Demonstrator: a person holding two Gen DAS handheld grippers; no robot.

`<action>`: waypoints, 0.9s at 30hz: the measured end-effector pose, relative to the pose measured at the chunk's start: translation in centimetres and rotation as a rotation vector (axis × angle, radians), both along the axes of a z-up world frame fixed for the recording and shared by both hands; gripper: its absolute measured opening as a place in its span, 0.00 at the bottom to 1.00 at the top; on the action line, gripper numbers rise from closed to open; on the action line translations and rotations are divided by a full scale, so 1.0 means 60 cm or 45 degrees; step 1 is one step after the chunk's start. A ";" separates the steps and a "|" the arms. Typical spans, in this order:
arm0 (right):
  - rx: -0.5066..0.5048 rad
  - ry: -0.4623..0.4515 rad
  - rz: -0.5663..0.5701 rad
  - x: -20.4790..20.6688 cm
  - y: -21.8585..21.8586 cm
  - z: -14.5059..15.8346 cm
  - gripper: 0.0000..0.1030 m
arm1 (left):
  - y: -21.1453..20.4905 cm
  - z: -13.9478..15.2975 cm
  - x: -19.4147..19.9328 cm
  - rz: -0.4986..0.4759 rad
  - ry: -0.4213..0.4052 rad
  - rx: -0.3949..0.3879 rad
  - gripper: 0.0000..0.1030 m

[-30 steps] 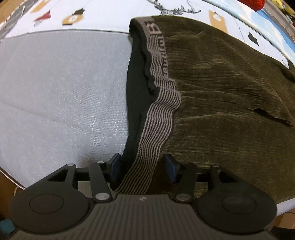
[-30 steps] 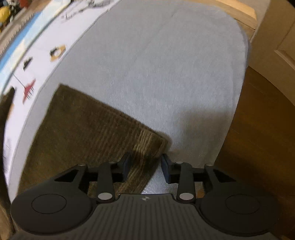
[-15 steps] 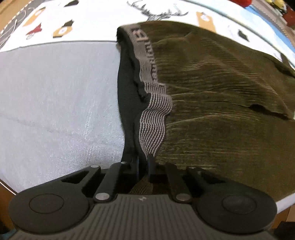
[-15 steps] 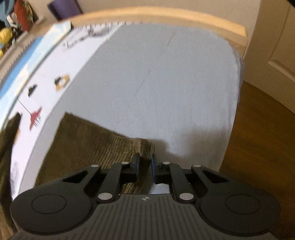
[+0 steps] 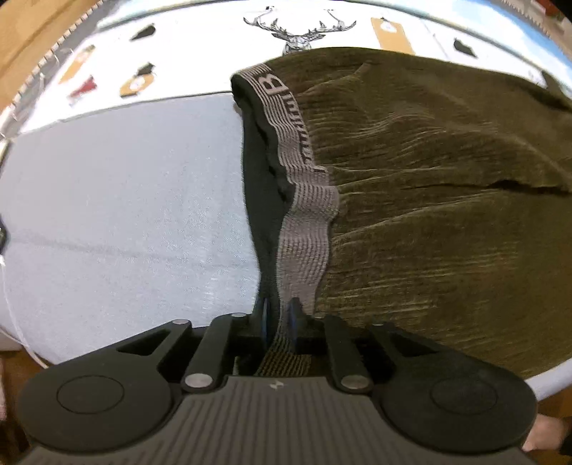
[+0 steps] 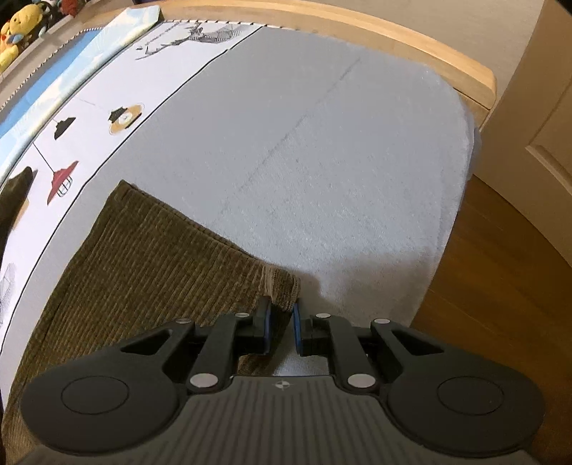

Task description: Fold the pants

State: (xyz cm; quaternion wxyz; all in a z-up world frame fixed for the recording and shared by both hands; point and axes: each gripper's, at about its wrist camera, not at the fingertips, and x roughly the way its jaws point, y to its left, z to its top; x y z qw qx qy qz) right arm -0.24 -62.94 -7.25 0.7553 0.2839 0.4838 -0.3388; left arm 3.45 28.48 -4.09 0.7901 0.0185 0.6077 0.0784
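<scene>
the olive-green corduroy pants (image 5: 447, 221) lie spread on the pale grey bed sheet (image 5: 125, 214). the left gripper (image 5: 277, 314) pinches their striped grey waistband (image 5: 307, 221), jaws having just eased slightly. the right gripper (image 6: 280, 318) clamps narrowly on a leg hem corner (image 6: 284, 289).

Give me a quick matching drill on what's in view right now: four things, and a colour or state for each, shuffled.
Things:
1. waistband
2. pants leg hem
3. bed sheet
4. plush toy

Colour or state:
A. plain pale grey
B. yellow, at the far edge
C. striped grey, pinched by the left gripper
D. olive corduroy corner, pinched by the right gripper

Pairs: 1-C, 2-D, 3-A, 4-B
</scene>
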 end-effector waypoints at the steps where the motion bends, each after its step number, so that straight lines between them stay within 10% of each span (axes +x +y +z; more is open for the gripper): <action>1: -0.007 0.008 0.021 0.003 0.003 0.001 0.14 | -0.005 0.005 0.001 -0.004 -0.010 0.035 0.26; 3: -0.071 0.009 0.044 0.006 0.005 0.013 0.24 | -0.010 0.016 0.001 -0.009 -0.054 0.034 0.49; 11: -0.273 -0.225 0.268 0.019 0.043 0.078 0.36 | -0.073 0.059 0.009 -0.204 -0.280 -0.052 0.49; 15: -0.252 -0.209 0.484 0.043 0.083 0.071 0.36 | -0.135 0.028 0.010 -0.422 -0.202 -0.003 0.49; 19: -0.295 -0.158 0.615 0.060 0.111 0.062 0.36 | -0.159 -0.062 0.006 -0.529 0.119 0.141 0.51; 27: -0.308 -0.192 0.556 0.066 0.103 0.055 0.36 | -0.160 -0.011 0.018 -0.477 -0.060 0.132 0.55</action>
